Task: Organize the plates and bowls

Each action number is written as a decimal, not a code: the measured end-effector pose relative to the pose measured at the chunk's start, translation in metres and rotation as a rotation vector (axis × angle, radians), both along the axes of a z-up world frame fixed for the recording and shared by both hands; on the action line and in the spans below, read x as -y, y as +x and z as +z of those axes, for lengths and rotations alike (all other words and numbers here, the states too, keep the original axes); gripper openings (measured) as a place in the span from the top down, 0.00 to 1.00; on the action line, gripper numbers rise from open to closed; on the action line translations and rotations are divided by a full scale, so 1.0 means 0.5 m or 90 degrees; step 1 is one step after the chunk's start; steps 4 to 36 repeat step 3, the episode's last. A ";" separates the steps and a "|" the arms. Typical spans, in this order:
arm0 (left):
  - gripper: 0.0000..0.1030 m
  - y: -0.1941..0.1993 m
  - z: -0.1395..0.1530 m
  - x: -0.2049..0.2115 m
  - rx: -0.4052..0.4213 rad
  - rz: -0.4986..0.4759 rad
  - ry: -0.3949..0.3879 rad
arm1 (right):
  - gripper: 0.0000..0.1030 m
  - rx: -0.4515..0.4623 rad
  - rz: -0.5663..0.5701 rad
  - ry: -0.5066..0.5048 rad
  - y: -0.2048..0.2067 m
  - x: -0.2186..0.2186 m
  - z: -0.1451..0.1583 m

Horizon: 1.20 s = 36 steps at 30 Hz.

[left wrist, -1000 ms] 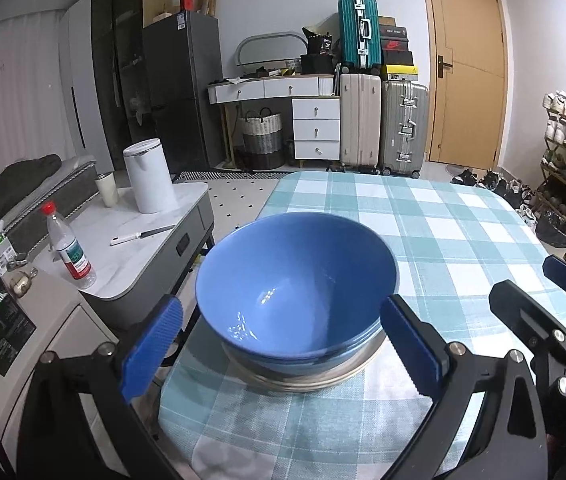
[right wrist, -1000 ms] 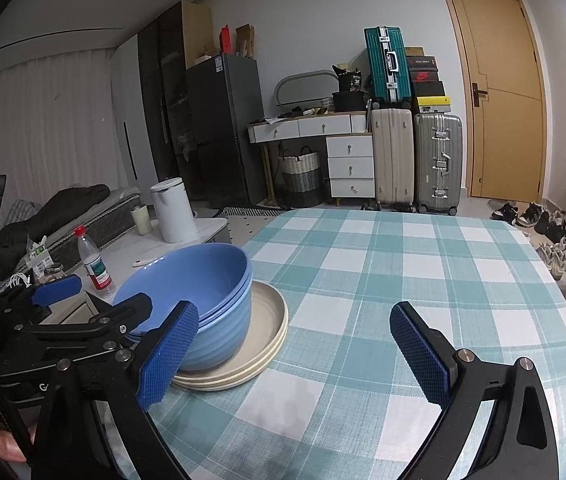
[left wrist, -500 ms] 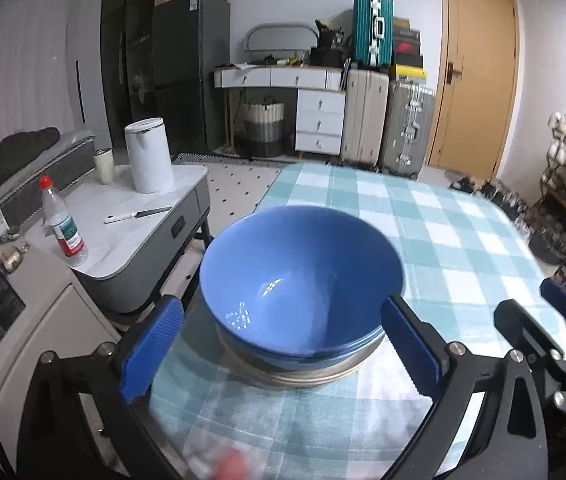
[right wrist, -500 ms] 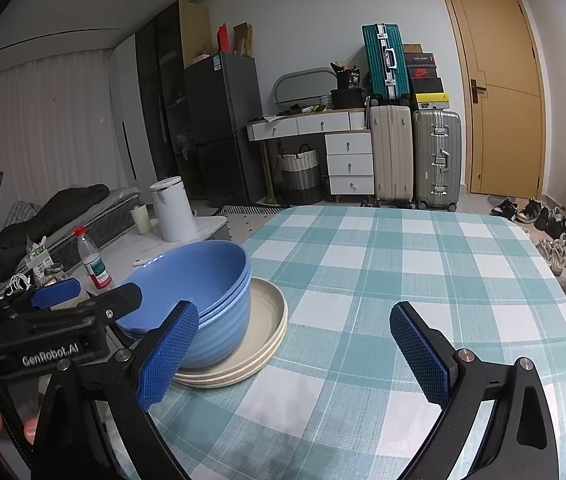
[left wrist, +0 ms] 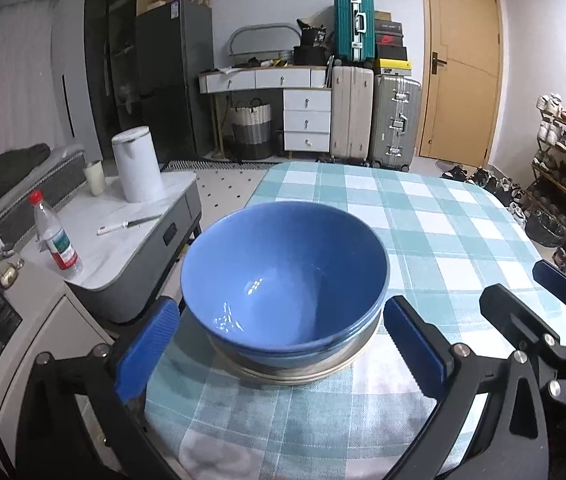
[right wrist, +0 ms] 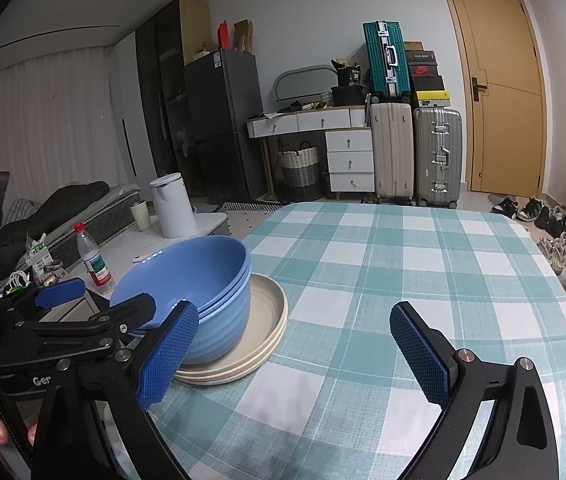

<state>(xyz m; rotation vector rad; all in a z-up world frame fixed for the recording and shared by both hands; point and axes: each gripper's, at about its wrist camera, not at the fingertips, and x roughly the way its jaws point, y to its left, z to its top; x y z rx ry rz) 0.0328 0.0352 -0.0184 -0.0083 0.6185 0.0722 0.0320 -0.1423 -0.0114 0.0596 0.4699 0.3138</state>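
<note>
A stack of blue bowls [left wrist: 283, 276] sits nested on a stack of beige plates [left wrist: 295, 372] at the table's near left part; the stack also shows in the right wrist view, bowls [right wrist: 203, 288] on plates [right wrist: 267, 320]. My left gripper [left wrist: 283, 348] is open and empty, its blue pads either side of the bowls' near wall without touching. My right gripper [right wrist: 295, 352] is open and empty, just right of the stack above the cloth. The left gripper [right wrist: 79, 304] shows at the left of the right wrist view.
The table carries a teal checked cloth [right wrist: 423, 280]. A low side table [left wrist: 123, 240] on the left holds a white kettle [left wrist: 137, 164], a cup, a knife and a water bottle [left wrist: 55, 236]. Suitcases, drawers and a shoe rack stand beyond.
The left gripper has drawn back a little and tilted, so the bowls sit slightly farther and higher in its view. The right gripper has barely moved. The stack has not moved.
</note>
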 end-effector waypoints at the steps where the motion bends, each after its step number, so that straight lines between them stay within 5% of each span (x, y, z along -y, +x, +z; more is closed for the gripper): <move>1: 0.00 -0.002 0.000 0.000 0.003 -0.001 0.002 | 0.05 -0.002 -0.001 0.003 0.000 0.002 -0.001; 36: 0.00 -0.002 0.000 0.000 0.003 -0.004 -0.002 | 0.05 -0.004 -0.003 0.008 0.002 0.007 -0.001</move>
